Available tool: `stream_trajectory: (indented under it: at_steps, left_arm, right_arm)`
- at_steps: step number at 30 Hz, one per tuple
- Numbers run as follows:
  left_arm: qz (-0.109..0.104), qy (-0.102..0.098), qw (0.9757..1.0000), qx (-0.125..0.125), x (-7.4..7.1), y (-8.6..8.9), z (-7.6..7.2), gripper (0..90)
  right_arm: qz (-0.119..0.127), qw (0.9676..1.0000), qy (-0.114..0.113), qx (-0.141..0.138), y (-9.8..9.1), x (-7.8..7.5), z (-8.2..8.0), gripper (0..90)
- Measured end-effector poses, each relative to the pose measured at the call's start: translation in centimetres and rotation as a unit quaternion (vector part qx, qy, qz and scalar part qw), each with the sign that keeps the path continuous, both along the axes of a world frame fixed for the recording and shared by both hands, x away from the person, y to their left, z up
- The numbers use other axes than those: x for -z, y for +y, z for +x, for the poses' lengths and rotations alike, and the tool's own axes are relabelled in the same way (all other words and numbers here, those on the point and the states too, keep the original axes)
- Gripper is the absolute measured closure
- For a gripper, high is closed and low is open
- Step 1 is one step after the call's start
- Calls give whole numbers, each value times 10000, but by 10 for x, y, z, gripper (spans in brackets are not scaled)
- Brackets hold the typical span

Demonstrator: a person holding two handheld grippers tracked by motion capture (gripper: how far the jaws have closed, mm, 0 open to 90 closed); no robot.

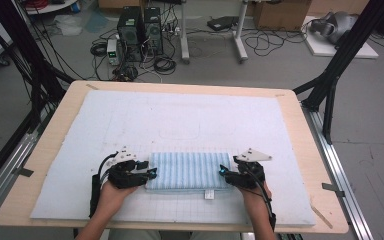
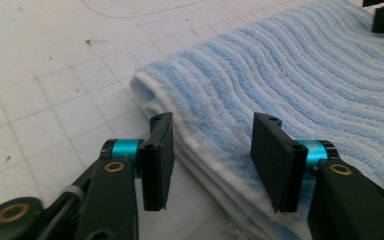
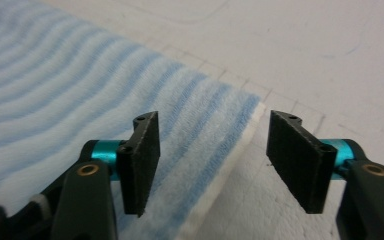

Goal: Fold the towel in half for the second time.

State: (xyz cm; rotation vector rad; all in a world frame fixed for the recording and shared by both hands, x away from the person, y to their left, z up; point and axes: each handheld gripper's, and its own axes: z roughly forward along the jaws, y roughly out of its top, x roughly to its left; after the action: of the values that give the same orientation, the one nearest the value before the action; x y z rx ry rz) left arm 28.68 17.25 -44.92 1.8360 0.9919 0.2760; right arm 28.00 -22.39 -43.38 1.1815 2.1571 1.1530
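A folded blue-and-white striped towel [image 1: 187,171] lies flat on the white gridded mat [image 1: 180,120] that covers the wooden table [image 1: 300,125], near the edge closest to the person. A small white tag [image 1: 209,194] sticks out from the towel's near edge. The left gripper [image 1: 151,173] sits at the towel's left end and the right gripper [image 1: 223,171] at its right end, each held in one of the person's hands, with the forearms coming in from the bottom of the high view. In the left gripper view, the jaws stand apart, released, with the folded corner of the towel [image 2: 280,90] lying between and just beyond them; the stacked layers of the fold show below the pads, and the pads do not press on the cloth. In the right gripper view, the jaws are likewise released: one pad hangs over the striped towel [image 3: 80,100], the other over the bare mat [image 3: 330,60], and the towel's white hem runs between them without being pinched. Beyond the table, computer towers [image 1: 140,32] and loose cables [image 1: 275,42] sit on the grey floor.
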Motion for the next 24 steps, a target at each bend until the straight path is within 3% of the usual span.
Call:
stream_trajectory:
  at_steps: [2,5,6,8,10,12,15,20,24]
  left_arm:
    - [-278,-261,9992,-93,-3,9,-2,419]
    - [-715,-506,9957,-302,-8,21,-4,296]
    - [-771,-594,9946,-363,-10,24,-5,260]
    - [-794,-705,9936,-382,-14,30,-8,173]
    - [-856,-862,9919,-374,-17,35,-12,174]
    - [-951,-1105,9884,-414,-19,42,-16,176]
    - [-1146,-1199,9853,-408,-22,48,-20,175]
    - [-1109,-1285,9850,-305,-24,54,-24,183]
    - [-1077,-1441,9831,-348,-26,59,-26,182]
  right_arm:
    - [170,9997,-185,-62,-6,-6,-10,320]
    - [211,9992,-348,-55,-13,-13,-23,246]
    - [214,9991,-373,-49,-16,-15,-27,235]
    - [170,9990,-398,-103,-19,-18,-32,199]
    - [143,9989,-442,-103,-23,-19,-36,162]
    - [174,9986,-505,-57,-28,-20,-39,124]
    - [101,9984,-556,9,-34,-19,-44,123]
    - [107,9978,-648,37,-40,-18,-50,119]
    - [172,9968,-776,19,-44,-24,-54,119]
